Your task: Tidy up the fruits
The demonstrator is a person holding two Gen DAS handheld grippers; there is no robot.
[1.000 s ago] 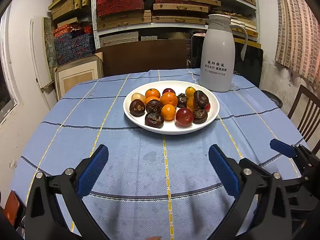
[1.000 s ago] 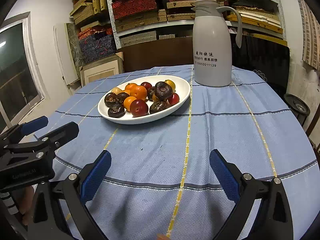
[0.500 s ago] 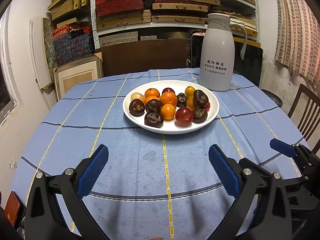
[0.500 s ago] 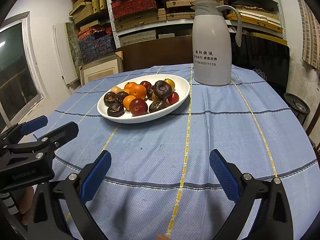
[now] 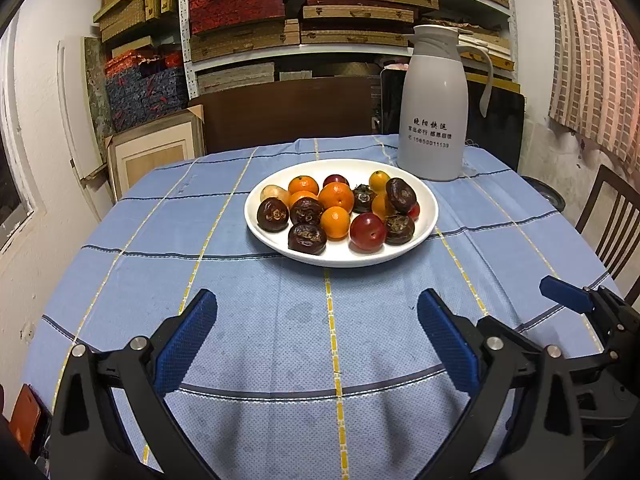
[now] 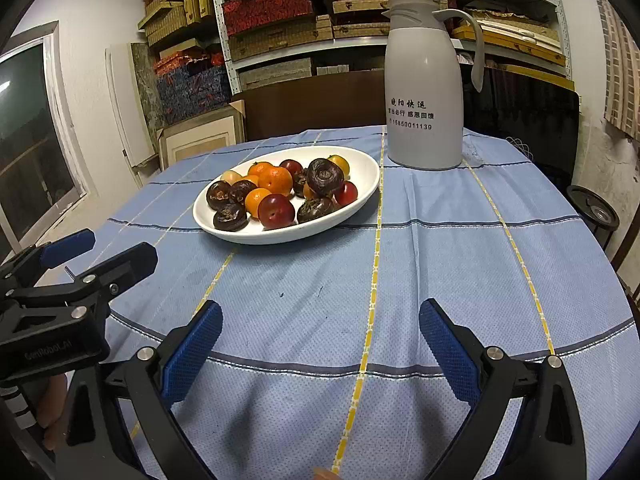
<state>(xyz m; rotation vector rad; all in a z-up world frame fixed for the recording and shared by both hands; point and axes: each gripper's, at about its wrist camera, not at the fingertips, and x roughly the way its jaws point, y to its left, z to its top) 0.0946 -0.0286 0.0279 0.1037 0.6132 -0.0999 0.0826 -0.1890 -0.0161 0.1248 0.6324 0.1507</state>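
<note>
White plate (image 5: 428,216): sits on the counter beyond both tongs, a little left of the jug, heaped with fruit.
Fruit: orange mandarins (image 5: 336,197) in the middle of the heap; dark brown wrinkled fruits (image 5: 307,238) along the near and left side, with one more (image 6: 325,176) perched on top at the right; a red plum (image 5: 367,231) at the near edge; a small yellow fruit (image 5: 378,180) toward the back. All of it lies inside the plate.
Left tongs (image 5: 318,330): spread wide with nothing between the blue pads, low over the near part of the counter, well apart from the plate.
Right tongs (image 6: 320,334): also spread wide and holding nothing, over the cloth nearer the right side, plate ahead and to the left.
Counter (image 5: 132,280): covered by a blue cloth with yellow and dark stripes.
Jug (image 5: 434,108): pale grey, upright, handle to the right, just behind the plate's right rim.
Behind: shelves (image 5: 248,32) stacked with flat boxes; a wooden chair (image 5: 612,220) at the right edge.
</note>
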